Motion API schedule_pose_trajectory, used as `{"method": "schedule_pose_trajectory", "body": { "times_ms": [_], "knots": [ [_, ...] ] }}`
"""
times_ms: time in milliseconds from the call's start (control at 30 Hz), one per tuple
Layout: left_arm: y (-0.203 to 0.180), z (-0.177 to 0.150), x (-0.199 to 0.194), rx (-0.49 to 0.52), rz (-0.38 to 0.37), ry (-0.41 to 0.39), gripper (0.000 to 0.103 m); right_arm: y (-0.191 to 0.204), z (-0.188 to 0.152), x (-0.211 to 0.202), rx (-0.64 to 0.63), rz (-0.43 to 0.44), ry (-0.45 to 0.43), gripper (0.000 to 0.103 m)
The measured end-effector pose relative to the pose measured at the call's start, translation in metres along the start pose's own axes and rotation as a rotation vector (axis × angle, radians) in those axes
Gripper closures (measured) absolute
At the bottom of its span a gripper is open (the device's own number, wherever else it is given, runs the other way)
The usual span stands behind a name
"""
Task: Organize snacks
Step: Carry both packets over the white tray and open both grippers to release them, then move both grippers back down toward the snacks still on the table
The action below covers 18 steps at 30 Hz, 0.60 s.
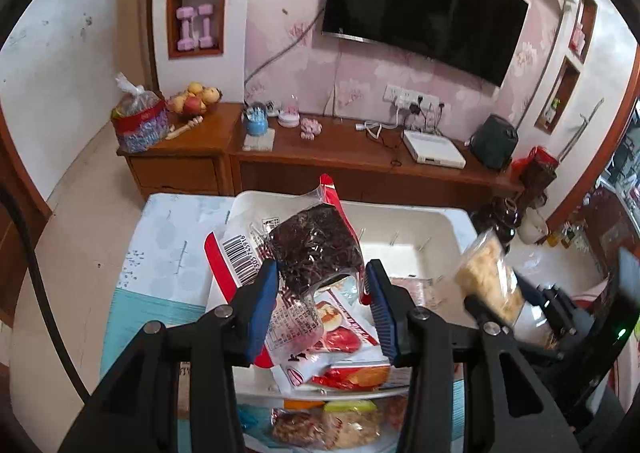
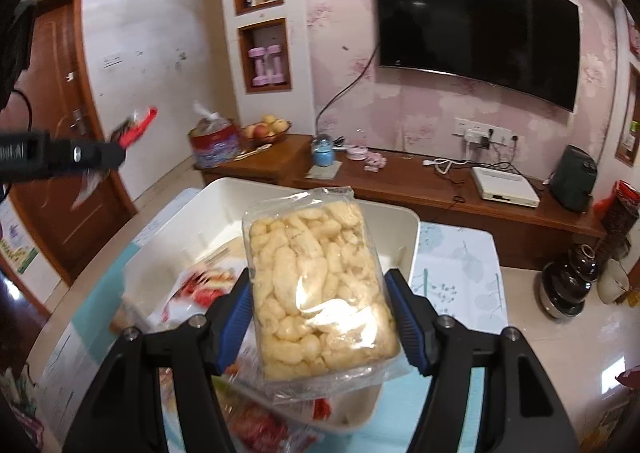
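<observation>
- The white rectangular plastic bin (image 2: 404,229) sits on my table with the pale blue-and-white patterned cloth (image 2: 460,273). It already has flat red-and-white snack packets (image 1: 344,337) lying loose in it, so anything I set down crooked could slide on that slick pile or tip over the rim.
- In my right gripper (image 2: 320,317) I hold the clear cellophane bag of pale yellow puffed corn snacks (image 2: 320,277), pinched across its width by the blue pads and raised just above the near part of the bin. The wrap is glossy and the bag bulges past the pads on both ends, so I judge it could slip, swing, or have the puffs crushed if I squeeze harder.
- In my left gripper (image 1: 320,293) I hold the clear-windowed bag of dark purple dried shreds with a red-and-white printed back (image 1: 316,245), gripped near its lower end and standing up over the bin. It is top-heavy that way and may flop over or pull out.
- Both grippers hang close together above the same bin; I think the bags or the fingers could knock each other.
- Writing: the dark bag's back shows a barcode with digits ending about "305 745916"; the rest of the small print is too blurred to read. I see no readable brand on the puffs.
</observation>
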<state>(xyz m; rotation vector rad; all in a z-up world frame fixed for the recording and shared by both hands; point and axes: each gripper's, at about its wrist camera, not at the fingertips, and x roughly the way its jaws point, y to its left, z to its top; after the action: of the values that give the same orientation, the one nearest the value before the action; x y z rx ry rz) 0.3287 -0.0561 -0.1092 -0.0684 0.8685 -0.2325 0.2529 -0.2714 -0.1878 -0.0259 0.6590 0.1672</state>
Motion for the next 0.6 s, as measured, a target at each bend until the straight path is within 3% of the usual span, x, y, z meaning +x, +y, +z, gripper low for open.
{"method": "schedule_pose_trajectory", "body": {
  "times_ms": [133, 333, 500, 600],
  "knots": [
    [0.004, -0.001, 0.032, 0.021, 0.005, 0.053, 0.059, 0.001, 0.005, 0.02, 0.012, -0.045, 0.013, 0.038],
    [0.014, -0.004, 0.049, 0.026, -0.002, 0.084, 0.058, 0.01, 0.004, 0.041, 0.03, -0.098, 0.057, 0.038],
    [0.025, -0.006, 0.042, 0.009, 0.026, 0.08, 0.041, 0.015, 0.005, 0.046, 0.028, -0.12, 0.086, 0.037],
    [0.031, -0.007, 0.032, -0.009, 0.058, 0.071, 0.035, 0.015, 0.01, 0.039, 0.037, -0.117, 0.063, 0.031]
  ]
}}
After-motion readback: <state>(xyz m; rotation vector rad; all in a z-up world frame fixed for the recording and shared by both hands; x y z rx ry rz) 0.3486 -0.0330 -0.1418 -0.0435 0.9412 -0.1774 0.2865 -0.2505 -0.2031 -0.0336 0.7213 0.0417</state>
